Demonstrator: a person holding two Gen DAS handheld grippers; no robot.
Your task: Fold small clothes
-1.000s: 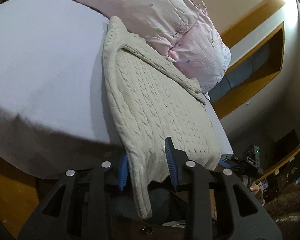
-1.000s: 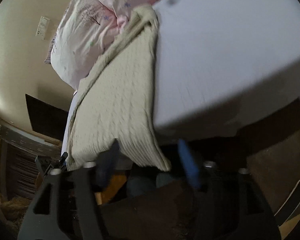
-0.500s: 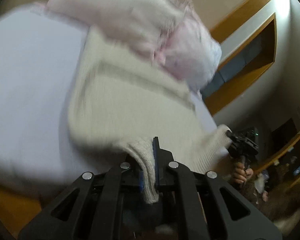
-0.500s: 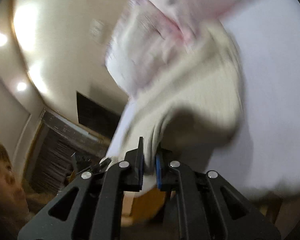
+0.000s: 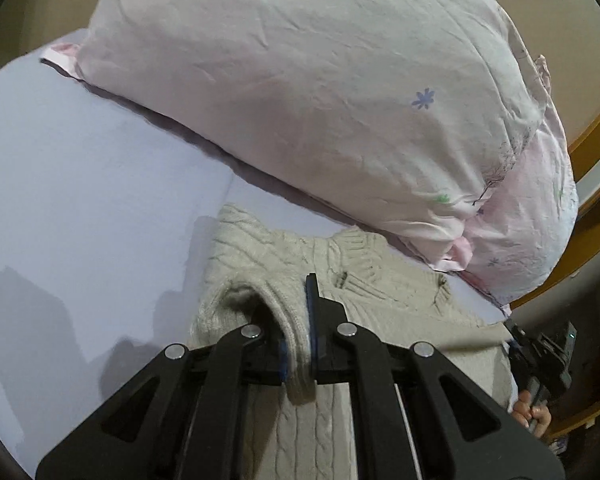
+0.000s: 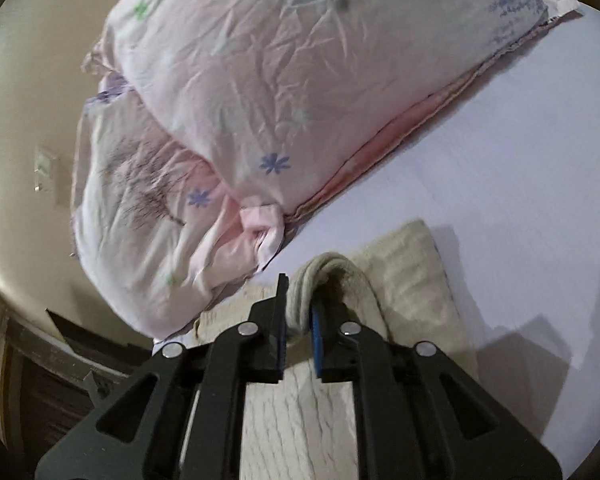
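A cream cable-knit sweater (image 5: 380, 292) lies on a pale lilac bed sheet (image 5: 80, 200), its ribbed neck towards the pillow. My left gripper (image 5: 296, 344) is shut on the sweater's hem, which is carried over the body near the neck. My right gripper (image 6: 298, 320) is shut on another part of the hem, and the sweater (image 6: 412, 280) lies doubled under it. The right gripper also shows at the right edge of the left wrist view (image 5: 540, 352).
A large pink flowered pillow (image 5: 320, 92) lies just beyond the sweater; it also fills the right wrist view (image 6: 240, 100). A cream wall with a switch plate (image 6: 44, 168) is at left. Wooden trim (image 5: 596, 216) is at right.
Both grippers closed on the sweater's hem at the bed edge and carried it up over the body towards the pillow. The sweater is now folded in half.
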